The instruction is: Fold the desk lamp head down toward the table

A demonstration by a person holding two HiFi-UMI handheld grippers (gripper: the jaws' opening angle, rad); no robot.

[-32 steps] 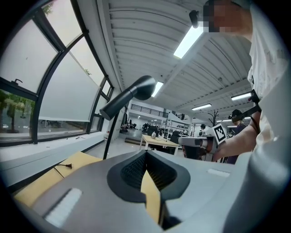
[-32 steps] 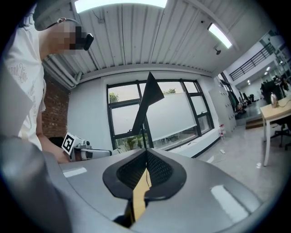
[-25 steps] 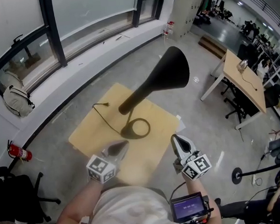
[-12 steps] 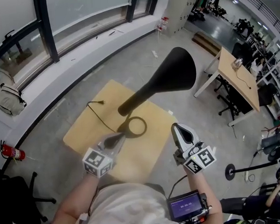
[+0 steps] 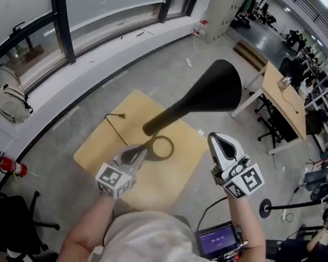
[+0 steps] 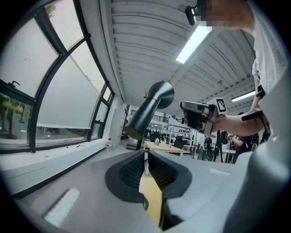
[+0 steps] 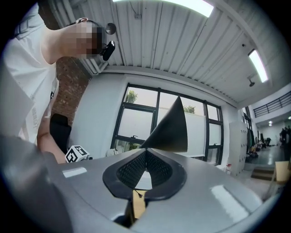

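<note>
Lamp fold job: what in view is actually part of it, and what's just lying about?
In the job: desk lamp head, lamp base, wooden table, left gripper (jaws opening, nothing between them), right gripper (shut, empty).
Lying about: backpack, fire extinguisher, far desk, office chair.

The left gripper [image 5: 142,152] was held at 7 o'clock, aimed toward 2 o'clock, its empty jaws being opened. The right gripper [image 5: 217,140] was held at 4 o'clock, jaws closed on nothing.
</note>
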